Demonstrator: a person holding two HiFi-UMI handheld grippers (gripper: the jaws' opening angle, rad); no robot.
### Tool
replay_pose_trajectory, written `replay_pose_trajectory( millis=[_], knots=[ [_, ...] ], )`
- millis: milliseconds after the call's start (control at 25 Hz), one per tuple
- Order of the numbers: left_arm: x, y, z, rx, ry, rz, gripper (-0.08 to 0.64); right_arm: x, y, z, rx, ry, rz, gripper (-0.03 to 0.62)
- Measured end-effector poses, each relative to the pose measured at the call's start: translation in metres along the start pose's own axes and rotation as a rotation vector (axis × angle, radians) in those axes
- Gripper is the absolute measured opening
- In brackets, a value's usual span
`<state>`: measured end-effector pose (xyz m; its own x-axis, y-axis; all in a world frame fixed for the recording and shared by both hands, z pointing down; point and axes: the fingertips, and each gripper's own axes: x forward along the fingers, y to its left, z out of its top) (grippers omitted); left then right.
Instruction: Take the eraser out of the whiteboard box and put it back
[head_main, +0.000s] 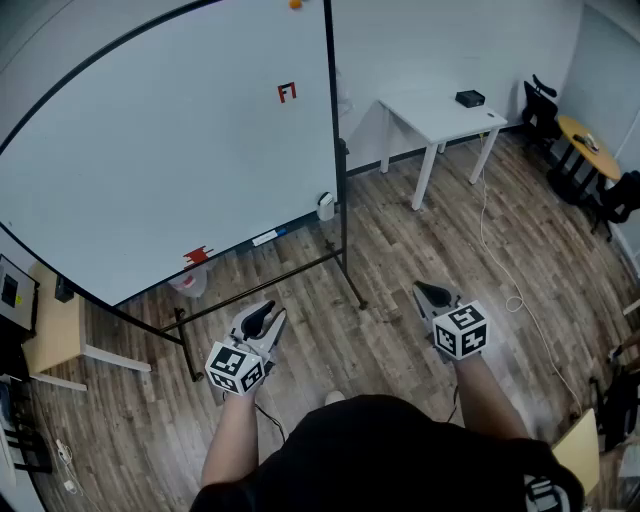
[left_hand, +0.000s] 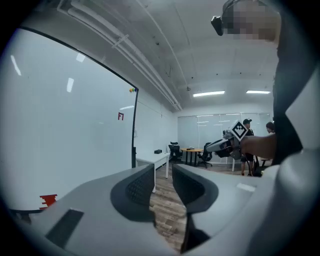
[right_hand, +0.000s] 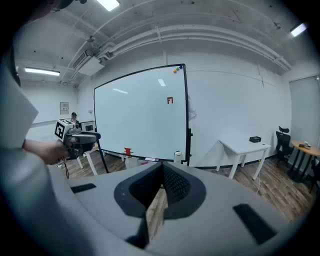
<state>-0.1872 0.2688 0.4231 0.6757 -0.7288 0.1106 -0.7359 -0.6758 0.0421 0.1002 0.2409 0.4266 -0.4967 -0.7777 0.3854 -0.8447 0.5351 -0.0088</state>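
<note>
A small white box (head_main: 326, 206) hangs at the right end of the whiteboard's ledge, by the black frame post; it also shows in the right gripper view (right_hand: 177, 156). No eraser can be made out in it. A red object (head_main: 198, 256) sits low on the whiteboard (head_main: 160, 140). My left gripper (head_main: 268, 312) hovers over the floor in front of the board's stand, jaws a narrow gap apart and empty (left_hand: 163, 172). My right gripper (head_main: 428, 291) is held further right, its fingertips touching with nothing between them (right_hand: 162, 167). Both are well short of the box.
The board's black stand legs (head_main: 350, 280) reach out onto the wooden floor. A white table (head_main: 440, 118) carries a black box (head_main: 470, 98). A white cable (head_main: 500, 260) trails across the floor. A round table with chairs (head_main: 585, 140) stands far right, a wooden side table (head_main: 55, 330) at left.
</note>
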Motion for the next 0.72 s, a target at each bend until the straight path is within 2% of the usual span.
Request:
replay_pose_trajectory(
  millis=[400, 720],
  knots=[
    [0.014, 0.062, -0.003, 0.018, 0.011, -0.033, 0.118, 0.046, 0.013, 0.019, 0.039, -0.009, -0.050, -0.005],
    [0.026, 0.095, 0.001, 0.017, 0.013, -0.068, 0.118, 0.063, 0.023, 0.025, 0.043, 0.012, -0.093, -0.005]
  ],
)
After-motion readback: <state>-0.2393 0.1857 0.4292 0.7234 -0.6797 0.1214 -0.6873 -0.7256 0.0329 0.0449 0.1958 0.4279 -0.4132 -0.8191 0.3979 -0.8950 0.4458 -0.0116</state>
